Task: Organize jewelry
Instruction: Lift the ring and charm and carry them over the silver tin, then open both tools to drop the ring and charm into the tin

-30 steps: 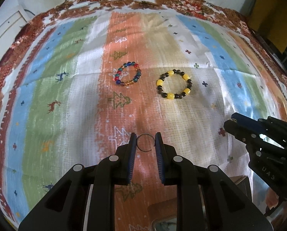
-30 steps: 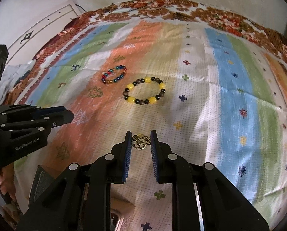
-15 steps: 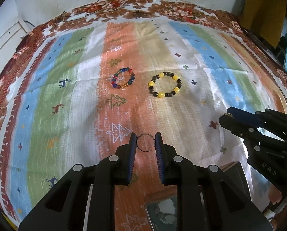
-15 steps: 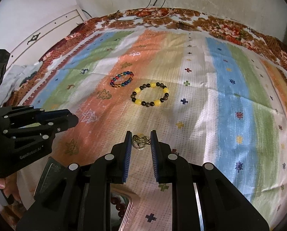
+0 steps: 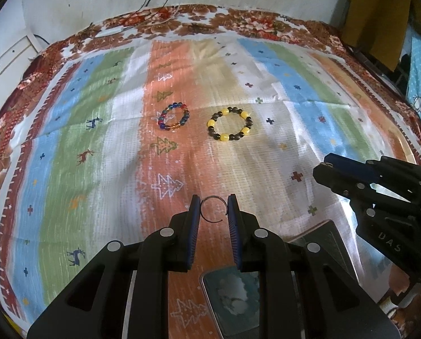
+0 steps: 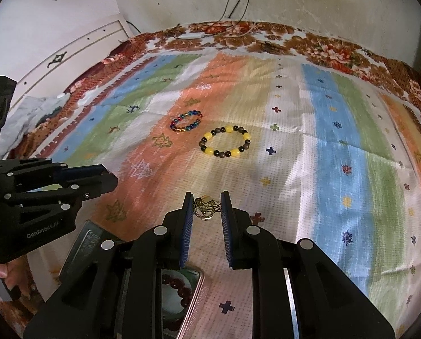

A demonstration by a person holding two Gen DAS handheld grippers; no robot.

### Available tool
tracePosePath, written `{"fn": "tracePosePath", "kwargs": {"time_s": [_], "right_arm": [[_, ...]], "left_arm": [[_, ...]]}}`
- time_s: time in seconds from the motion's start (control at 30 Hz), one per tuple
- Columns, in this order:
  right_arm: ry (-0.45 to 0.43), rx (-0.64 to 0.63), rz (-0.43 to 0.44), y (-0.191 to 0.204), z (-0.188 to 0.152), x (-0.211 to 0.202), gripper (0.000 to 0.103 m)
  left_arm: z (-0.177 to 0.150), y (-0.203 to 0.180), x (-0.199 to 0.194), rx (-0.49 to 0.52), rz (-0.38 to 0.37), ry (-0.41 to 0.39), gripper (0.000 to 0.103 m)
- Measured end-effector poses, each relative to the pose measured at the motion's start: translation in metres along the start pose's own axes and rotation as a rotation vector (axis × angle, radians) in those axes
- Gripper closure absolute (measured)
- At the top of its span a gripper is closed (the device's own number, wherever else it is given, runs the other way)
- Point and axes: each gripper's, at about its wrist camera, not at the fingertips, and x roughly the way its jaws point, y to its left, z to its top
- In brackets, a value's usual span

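My left gripper [image 5: 213,208] is shut on a thin silver ring-shaped bangle [image 5: 213,208], held above the striped cloth. My right gripper [image 6: 207,208] is shut on a tangle of gold jewelry [image 6: 206,209]. A multicolored bead bracelet [image 5: 173,118] and a yellow-and-dark bead bracelet [image 5: 229,124] lie side by side on the cloth ahead; both also show in the right wrist view, the multicolored bracelet [image 6: 186,121] and the yellow-and-dark bracelet [image 6: 225,141]. An open jewelry box [image 5: 235,296] sits under the grippers; in the right wrist view the box [image 6: 182,288] holds dark red beads.
The colorful striped cloth [image 5: 69,175] covers a bed with a floral border. The right gripper shows at the right of the left wrist view [image 5: 380,192]; the left gripper shows at the left of the right wrist view [image 6: 49,186]. A white wall with hanging cords stands behind.
Both grippers have pulled back and up from the bracelets, keeping their hold. The jewelry box has come into view beneath them.
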Motion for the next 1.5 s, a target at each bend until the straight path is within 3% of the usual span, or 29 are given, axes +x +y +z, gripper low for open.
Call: {"fn": "tracePosePath", "kwargs": {"time_s": [0.53,1.13,1.17,1.23,1.3,1.5], "right_arm": [[-0.025,-0.034,0.041,0.016,-0.020,-0.023,0.083],[-0.008,-0.045,0.098,0.029,-0.041,-0.036,0.083],[-0.003,-0.046,0.103,0.029,-0.042,-0.036,0.083],[0.011,-0.041,0.108,0.030,-0.042,-0.034,0.082],[0.013,-0.032,0.102,0.028,-0.041,-0.034,0.069],[0.002,0.006,0.078,0.016,-0.038,-0.034,0.061]], "left_arm": [[-0.026,-0.006,-0.035,0.007,-0.046,-0.076,0.084],[-0.051,-0.016,-0.049,0.036,-0.086,-0.068,0.084],[-0.052,-0.016,-0.049,0.037,-0.085,-0.066,0.083],[-0.052,-0.016,-0.049,0.033,-0.081,-0.065,0.070],[-0.050,-0.012,-0.051,0.022,-0.080,-0.073,0.069],[-0.047,0.000,-0.052,-0.027,-0.073,-0.077,0.065]]}}
